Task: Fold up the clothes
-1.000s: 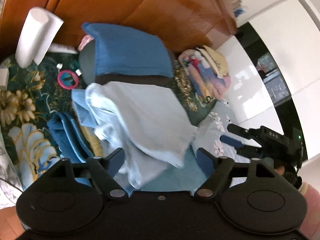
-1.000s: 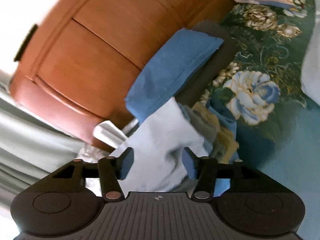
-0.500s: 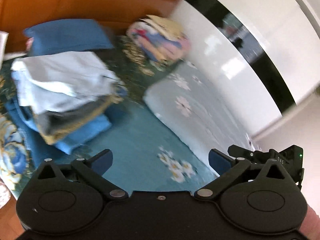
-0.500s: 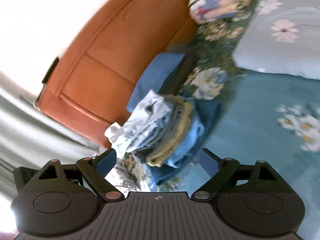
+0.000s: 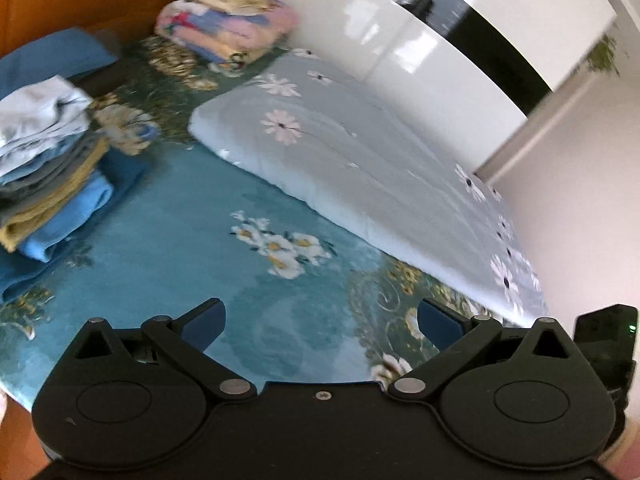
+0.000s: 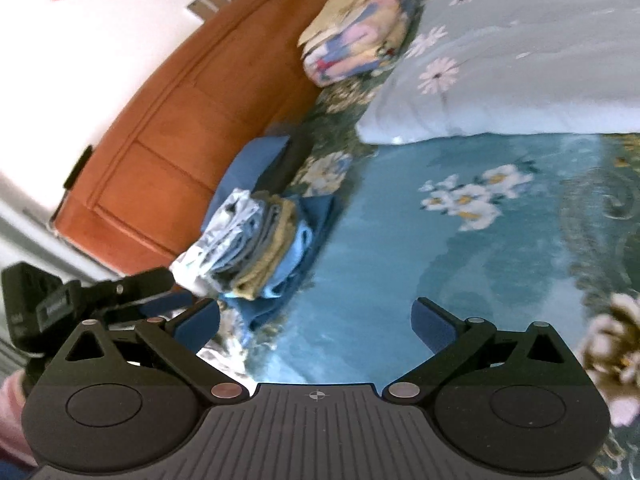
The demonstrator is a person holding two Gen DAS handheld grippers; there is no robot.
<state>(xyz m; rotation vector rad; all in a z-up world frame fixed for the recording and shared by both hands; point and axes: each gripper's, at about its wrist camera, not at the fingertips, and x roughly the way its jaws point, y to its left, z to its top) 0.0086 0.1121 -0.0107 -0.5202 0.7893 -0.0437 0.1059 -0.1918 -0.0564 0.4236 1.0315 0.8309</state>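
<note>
Left tool: fingers spread wide, nothing between them, held over the teal floral bedspread. Right tool: likewise wide and empty, above the same bedspread.

Stack of folded clothes: on the bed, well apart from both tools, near the blue pillow and orange-brown headboard. Layers from the top: pale blue-white garment, grey, mustard, bright blue, over a dark blue piece. The top item looks rumpled; its edges are not squared.

Handling, by judgement: soft, light cloth with no stiffness; it will sag and slide if pinched mid-panel. Best taken at a hem or corner, one tool to each side, so the fabric hangs flat.

Other items: pale floral quilt, folded, beside the open bedspread; folded patterned blanket at the head of the bed. No unfolded garment shows in either view.
</note>
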